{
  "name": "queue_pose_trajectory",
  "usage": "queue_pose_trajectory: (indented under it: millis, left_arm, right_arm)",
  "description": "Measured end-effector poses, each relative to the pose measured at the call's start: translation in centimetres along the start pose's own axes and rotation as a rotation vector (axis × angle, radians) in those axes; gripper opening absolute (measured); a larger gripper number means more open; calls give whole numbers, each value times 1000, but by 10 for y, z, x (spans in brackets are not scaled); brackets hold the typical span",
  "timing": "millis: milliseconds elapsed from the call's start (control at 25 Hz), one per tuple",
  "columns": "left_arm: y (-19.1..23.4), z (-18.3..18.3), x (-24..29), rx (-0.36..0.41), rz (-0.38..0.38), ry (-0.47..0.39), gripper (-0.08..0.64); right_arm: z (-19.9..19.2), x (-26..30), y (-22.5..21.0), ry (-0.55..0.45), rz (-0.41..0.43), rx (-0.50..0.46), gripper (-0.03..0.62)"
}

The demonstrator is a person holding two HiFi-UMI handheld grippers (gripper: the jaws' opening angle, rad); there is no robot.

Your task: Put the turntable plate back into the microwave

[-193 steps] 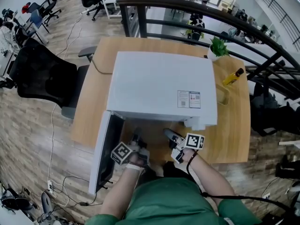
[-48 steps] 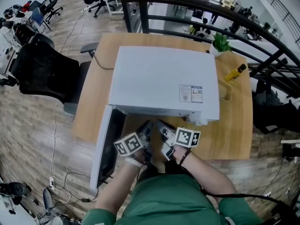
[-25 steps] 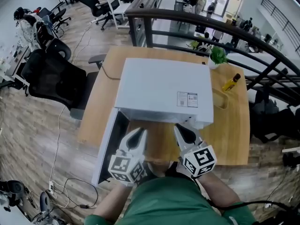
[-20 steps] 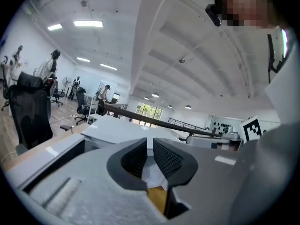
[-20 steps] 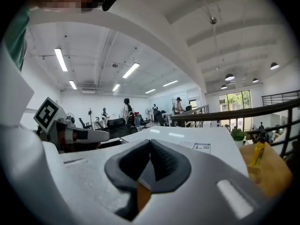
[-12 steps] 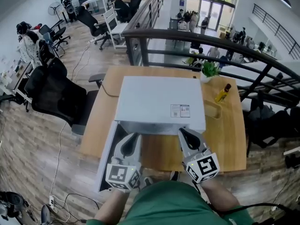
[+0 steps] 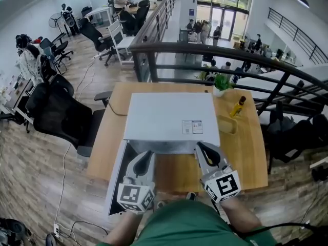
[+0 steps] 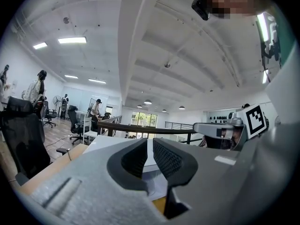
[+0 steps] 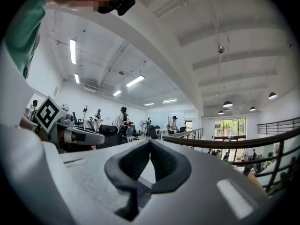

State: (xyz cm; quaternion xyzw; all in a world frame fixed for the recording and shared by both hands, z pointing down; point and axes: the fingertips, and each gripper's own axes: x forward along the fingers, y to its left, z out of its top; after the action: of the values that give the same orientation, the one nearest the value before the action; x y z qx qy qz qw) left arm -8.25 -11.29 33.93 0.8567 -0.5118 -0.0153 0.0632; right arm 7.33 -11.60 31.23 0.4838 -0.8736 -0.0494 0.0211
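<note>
While one microwave [image 7: 169, 118] sits on the table [image 7: 247, 155] with its door [image 7: 116, 177] open, I see my left gripper [image 7: 145, 155] a slit apart and my right gripper [image 7: 203, 147] pressed together, both empty.

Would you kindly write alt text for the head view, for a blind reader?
From above: a white microwave on a wooden table, its door swung open. Left gripper and right gripper hover before it, both empty.

place: open-plan office — upper level
signs: black swivel chairs [image 7: 54, 111], wooden desk [image 7: 251, 152], ceiling strip lights [image 8: 72, 40], railing [image 7: 205, 49] overlooking a lobby
</note>
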Motion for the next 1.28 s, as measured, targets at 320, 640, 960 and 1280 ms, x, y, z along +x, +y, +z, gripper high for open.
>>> queue_pose_trajectory:
  millis: [320, 640, 960, 1280]
  left_arm:
    - [5, 1, -2, -6, 20, -22, 41]
    - [7, 4, 5, 2, 4, -23, 41]
    - [6, 1, 10, 4, -1, -12, 41]
    - [9, -2, 11, -1, 1, 3, 41]
  right_arm:
    - [-1, -1, 5, 12, 17, -19, 4]
    - [-1, 5, 3, 22, 11, -10, 3]
    - [-1, 8, 1, 21, 17, -9, 3]
    - [4, 10, 4, -1, 19, -9, 3]
